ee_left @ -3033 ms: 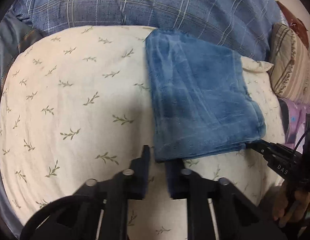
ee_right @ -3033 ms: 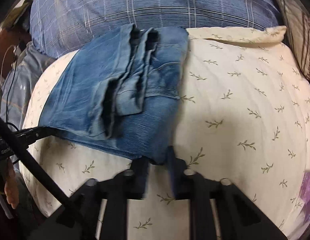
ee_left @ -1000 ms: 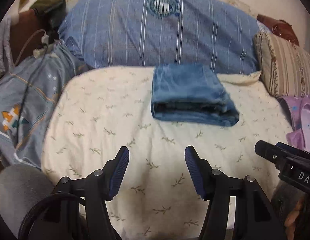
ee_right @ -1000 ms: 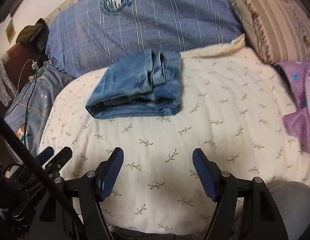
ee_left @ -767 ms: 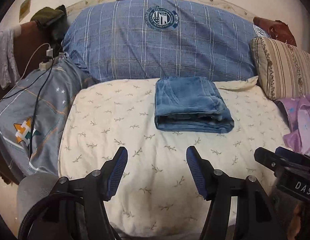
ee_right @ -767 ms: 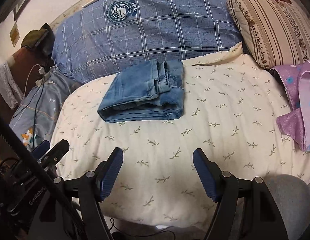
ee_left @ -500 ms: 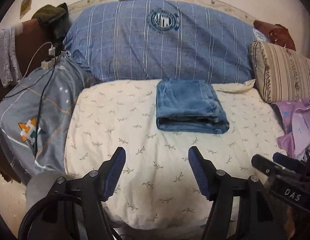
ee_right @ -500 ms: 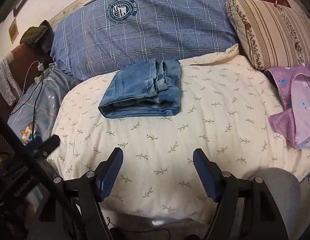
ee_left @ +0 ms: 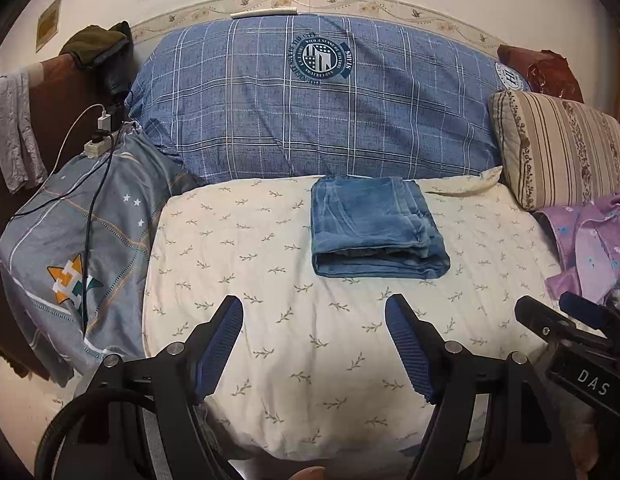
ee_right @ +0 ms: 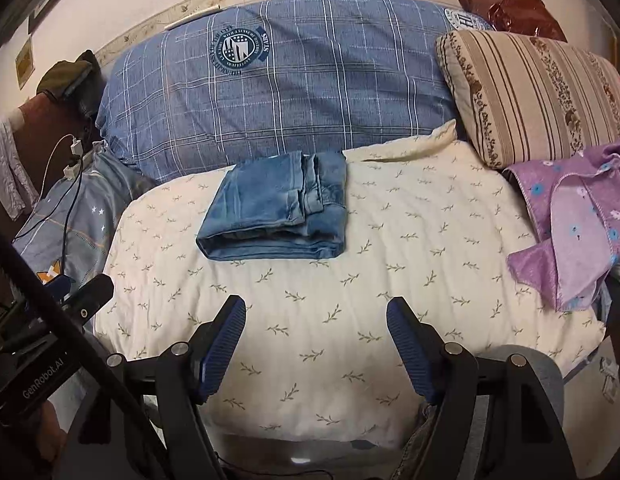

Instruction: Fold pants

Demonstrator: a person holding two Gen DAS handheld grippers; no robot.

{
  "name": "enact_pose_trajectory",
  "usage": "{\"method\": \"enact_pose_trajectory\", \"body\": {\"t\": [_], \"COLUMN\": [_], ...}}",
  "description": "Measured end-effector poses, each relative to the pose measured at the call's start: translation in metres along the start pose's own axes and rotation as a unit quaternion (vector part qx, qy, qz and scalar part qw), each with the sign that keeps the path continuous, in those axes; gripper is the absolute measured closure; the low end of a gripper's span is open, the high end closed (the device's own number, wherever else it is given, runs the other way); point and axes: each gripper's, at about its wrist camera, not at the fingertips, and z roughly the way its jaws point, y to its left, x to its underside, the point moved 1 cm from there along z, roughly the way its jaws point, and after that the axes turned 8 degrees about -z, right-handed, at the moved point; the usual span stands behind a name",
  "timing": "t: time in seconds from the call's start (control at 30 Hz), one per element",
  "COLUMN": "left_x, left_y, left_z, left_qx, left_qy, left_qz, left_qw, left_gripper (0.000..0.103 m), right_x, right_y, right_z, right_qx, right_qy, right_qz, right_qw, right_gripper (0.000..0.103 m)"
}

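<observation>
The blue jeans [ee_left: 374, 226] lie folded into a compact rectangle at the far side of the cream leaf-print cushion [ee_left: 269, 320], against the blue plaid pillow. They also show in the right wrist view [ee_right: 279, 212]. My left gripper [ee_left: 314, 320] is open and empty, held back over the cushion's near part, well short of the jeans. My right gripper [ee_right: 316, 320] is open and empty too, at a similar distance. The right gripper's body shows at the right edge of the left wrist view [ee_left: 566, 336].
A big blue plaid pillow [ee_left: 310, 112] backs the cushion. A striped pillow [ee_right: 530, 92] and purple floral cloth [ee_right: 570, 220] lie to the right. A grey printed sheet [ee_left: 73, 256] with charger cables [ee_left: 97, 136] lies to the left.
Both grippers let go of the jeans, opened wide and pulled back and up from them. The folded jeans stay in place on the cushion.
</observation>
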Motion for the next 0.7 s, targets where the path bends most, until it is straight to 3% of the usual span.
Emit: {"method": "enact_pose_trajectory", "body": {"t": [0.7], "left_x": [0.0], "left_y": [-0.001], "left_z": [0.019], "left_qx": [-0.004], "left_qy": [0.025], "left_qz": [-0.002], "left_qw": [0.9997], "left_gripper": [0.029], "right_x": [-0.002], "right_y": [0.002], "right_z": [0.011], "right_qx": [0.003], "right_qy": [0.013], "right_qz": [-0.011], "right_qw": [1.0], "right_gripper": [0.029]}}
